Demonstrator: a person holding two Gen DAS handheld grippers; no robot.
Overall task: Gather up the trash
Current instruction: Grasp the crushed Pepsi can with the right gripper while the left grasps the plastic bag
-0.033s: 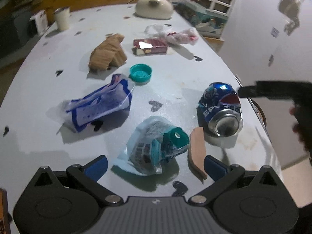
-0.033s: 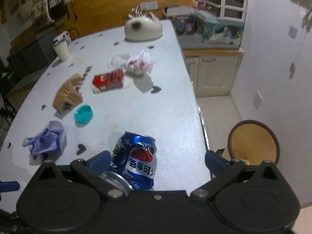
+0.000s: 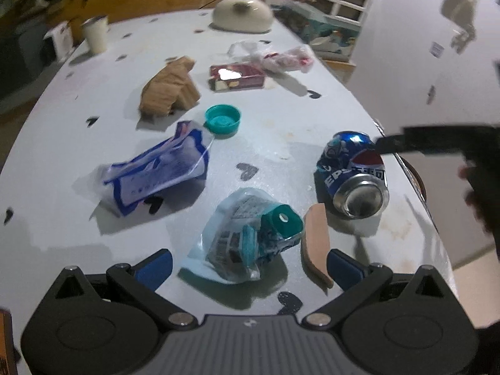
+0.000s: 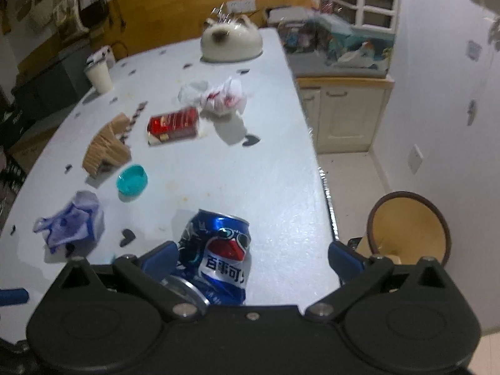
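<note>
Change from earlier frame: none to report; the other pictures are of the same instant and every item lies in the same spot.
Left gripper (image 3: 248,257): jaws spread wide, nothing held; the teal-capped wrapper (image 3: 250,237) lies on the table between the blue fingers (image 3: 154,264), touching neither.
Right gripper (image 4: 253,257): jaws spread wide, nothing clamped; the crushed blue can (image 4: 218,256) lies between them, just beside the left finger, contact not clear.
Crushed blue can, left view (image 3: 354,172): on its side near the table's right edge, open end toward the camera.
Table (image 3: 281,115): white, with dark heart marks; carries all the trash.
Blue-and-white bag (image 3: 159,172): crumpled, toward the left edge.
Teal lid (image 3: 222,120): open side up, mid-table, just beyond the bag.
Tan strip (image 3: 316,243): flat, between wrapper and can; material unclear.
Brown corrugated piece (image 3: 170,89): left of the red packet (image 3: 237,76).
White-and-red plastic bag (image 4: 215,97): crumpled, behind the red packet.
Cup (image 4: 98,76): upright, far left edge.
Cream dome-shaped object (image 4: 231,42): far end; blurred, identity uncertain.
Basket (image 4: 409,225): on the floor off the right edge, lower rim cut off by the gripper body.
Hidden or unclear: can's near end covered by the right gripper's body; the right gripper in the left view is a dark blurred bar over the can.
</note>
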